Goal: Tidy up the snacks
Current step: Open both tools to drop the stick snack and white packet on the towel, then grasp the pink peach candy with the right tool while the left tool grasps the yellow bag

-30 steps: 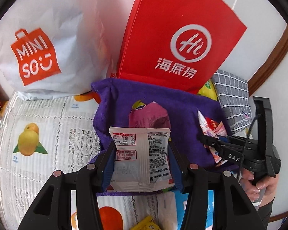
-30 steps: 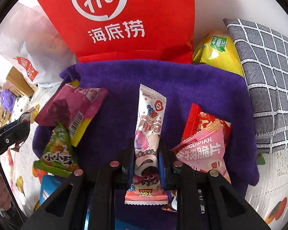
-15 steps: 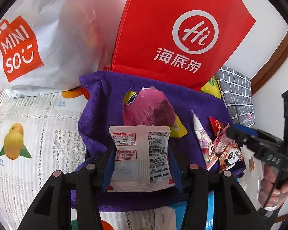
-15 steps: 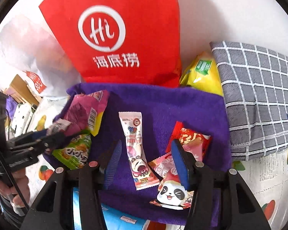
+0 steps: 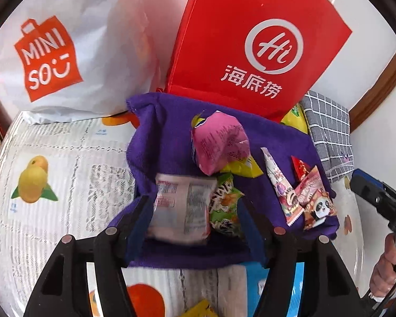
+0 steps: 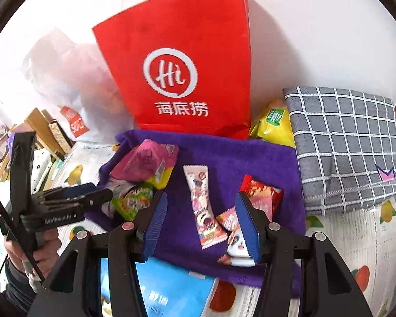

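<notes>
My left fingers [image 5: 192,222] are spreading apart, and the white flat snack packet with red label boxes [image 5: 182,206] lies loose between them on the purple fleece cloth [image 5: 166,137]; its print is too blurred to read. My right fingers [image 6: 202,227] stand half open and empty above the long white-and-pink wafer stick wrapper [image 6: 202,203]. Far behind stands a red paper bag [image 6: 182,52] printed "Hi 海底捞", and to its left a white plastic bag [image 5: 66,47] reading "MINISO".
</notes>
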Available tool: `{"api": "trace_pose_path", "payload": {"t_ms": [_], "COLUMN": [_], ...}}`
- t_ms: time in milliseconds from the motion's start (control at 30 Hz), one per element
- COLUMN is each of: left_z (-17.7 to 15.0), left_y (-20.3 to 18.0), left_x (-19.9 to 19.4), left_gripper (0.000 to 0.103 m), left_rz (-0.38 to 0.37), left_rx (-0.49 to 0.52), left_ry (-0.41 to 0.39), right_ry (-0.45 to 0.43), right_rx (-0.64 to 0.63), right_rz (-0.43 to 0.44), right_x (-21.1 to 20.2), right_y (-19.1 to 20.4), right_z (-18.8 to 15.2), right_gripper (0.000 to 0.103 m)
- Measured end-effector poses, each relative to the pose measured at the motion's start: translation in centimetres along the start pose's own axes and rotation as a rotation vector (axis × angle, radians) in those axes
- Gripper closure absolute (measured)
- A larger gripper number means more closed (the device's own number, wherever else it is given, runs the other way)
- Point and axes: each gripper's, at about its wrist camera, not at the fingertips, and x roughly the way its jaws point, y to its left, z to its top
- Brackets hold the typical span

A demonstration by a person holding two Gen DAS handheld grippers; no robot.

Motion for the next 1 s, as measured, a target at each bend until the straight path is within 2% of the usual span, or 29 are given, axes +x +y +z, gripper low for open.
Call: {"api": "trace_pose_path", "payload": {"t_ms": [200, 367, 567, 700, 900, 967, 1000], "left_z": [-1.9, -4.1, -6.7, -8.3, -10.4, -11.1, -11.5], "left_y": [-0.1, -0.4, -0.4, -0.3, -0.4, -0.5, -0.5], "left_x": [-2.9, -5.4, -6.9, -8.0, -9.1, -9.5, -9.7], "left_gripper": [0.039, 0.039, 0.039, 0.039, 0.039, 0.039, 0.039], "left_rz": [-0.01, -0.033, -0.052, -0.057, -0.064, -0.066, -0.073], "left_rx": [0.02, 0.037, 0.039, 0.032, 0.044, 0.044, 0.046], "left_ry": [-0.019, -0.041, -0.022, -0.023, -0.021, -0.021, -0.02], "right_ry": [-0.001, 0.039, 0.09, 0.126, 0.126, 0.123, 0.125], "right_rx": [0.005, 0.042, 0.046, 0.117, 0.222, 0.261, 0.278], "right_rz": [-0.026, -0.016, -0.033, -0.065, -0.024, -0.022, -0.018], "right_x": [-2.6, -4.0, -4.6, -4.8, -6.0, -5.9, -5.7], "right_y": [-0.2, -1.1, -1.6, -2.6, -2.8, -2.8, -2.8], "right_z": [-4.0, -7.7, -13.0, -16.4, -20.1, -20.9, -21.2], "right_gripper": [0.05, 0.05, 0.05, 0.05, 0.051, 0.055, 0.061]}}
